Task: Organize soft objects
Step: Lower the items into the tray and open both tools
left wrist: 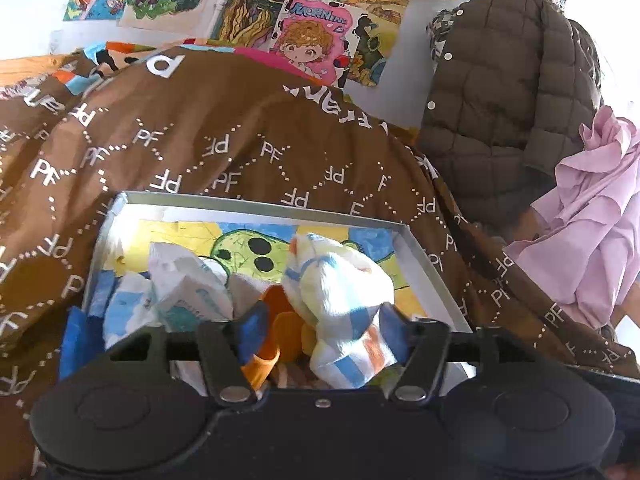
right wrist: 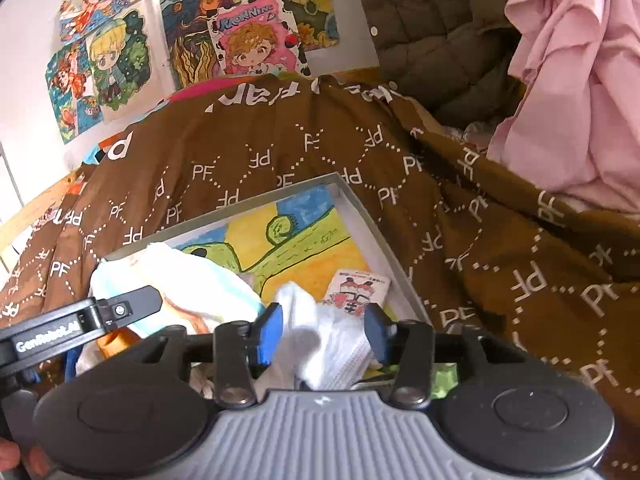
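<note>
Colourful drawings cover the wall behind a brown blanket printed with PF letters, on which a shallow grey box sits. Left tool: jaws parted about halfway, a striped plush towel standing between the pads and brushing the right one, not clamped; an orange item lies just below, folded white-blue cloths left of the tool. Right tool: jaws parted, a white sock lying loose between the pads inside the box. Small printed card just ahead of the right tool.
</note>
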{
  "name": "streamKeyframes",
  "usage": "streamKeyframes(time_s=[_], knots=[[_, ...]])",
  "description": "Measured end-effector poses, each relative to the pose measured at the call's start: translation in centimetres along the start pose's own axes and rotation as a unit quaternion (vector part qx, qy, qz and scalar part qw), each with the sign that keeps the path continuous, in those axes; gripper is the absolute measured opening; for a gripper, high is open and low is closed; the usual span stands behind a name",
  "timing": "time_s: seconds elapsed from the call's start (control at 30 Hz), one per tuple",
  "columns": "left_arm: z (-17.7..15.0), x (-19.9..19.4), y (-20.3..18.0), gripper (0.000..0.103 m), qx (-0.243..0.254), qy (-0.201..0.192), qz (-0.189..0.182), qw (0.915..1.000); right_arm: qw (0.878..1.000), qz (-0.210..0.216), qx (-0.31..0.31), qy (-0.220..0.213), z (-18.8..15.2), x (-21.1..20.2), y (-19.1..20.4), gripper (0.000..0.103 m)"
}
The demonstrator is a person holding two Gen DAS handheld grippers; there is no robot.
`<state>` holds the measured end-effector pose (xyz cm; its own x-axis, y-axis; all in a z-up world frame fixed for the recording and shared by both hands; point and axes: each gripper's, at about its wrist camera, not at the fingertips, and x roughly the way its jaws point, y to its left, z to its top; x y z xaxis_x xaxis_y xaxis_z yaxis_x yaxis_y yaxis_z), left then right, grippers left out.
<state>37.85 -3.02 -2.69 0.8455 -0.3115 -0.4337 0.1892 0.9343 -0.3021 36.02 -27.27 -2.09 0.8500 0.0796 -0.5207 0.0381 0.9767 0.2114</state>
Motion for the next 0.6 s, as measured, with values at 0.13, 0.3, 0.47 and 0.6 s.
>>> streamKeyframes(time_s=[0.13, 0.3, 0.47, 0.6], knots=[[-0.1, -1.1, -0.8, 0.074, 0.021, 0.001, 0.011, 0.9997, 1.0, 0.001, -0.004, -0.008, 0.2, -1.4, 0.0, 0.059], [-0.1, -3.3, -1.7, 0.08, 0.034, -0.007, 0.024, 0.9991, 1.0, 0.006, -0.004, -0.024, 0.9, -3.8, 0.1, 0.069], [0.2, -5.9, -2.5, 0.082, 0.031, -0.015, 0.029, 0.999, 0.999, 0.007, -0.019, -0.045, 1.5, -6.8, 0.5, 0.083], [0.3, -8.5, -3.0, 0.084, 0.025, -0.027, 0.035, 0.9987, 0.997, 0.009, -0.036, -0.064, 1.7, -9.4, 0.9, 0.087]])
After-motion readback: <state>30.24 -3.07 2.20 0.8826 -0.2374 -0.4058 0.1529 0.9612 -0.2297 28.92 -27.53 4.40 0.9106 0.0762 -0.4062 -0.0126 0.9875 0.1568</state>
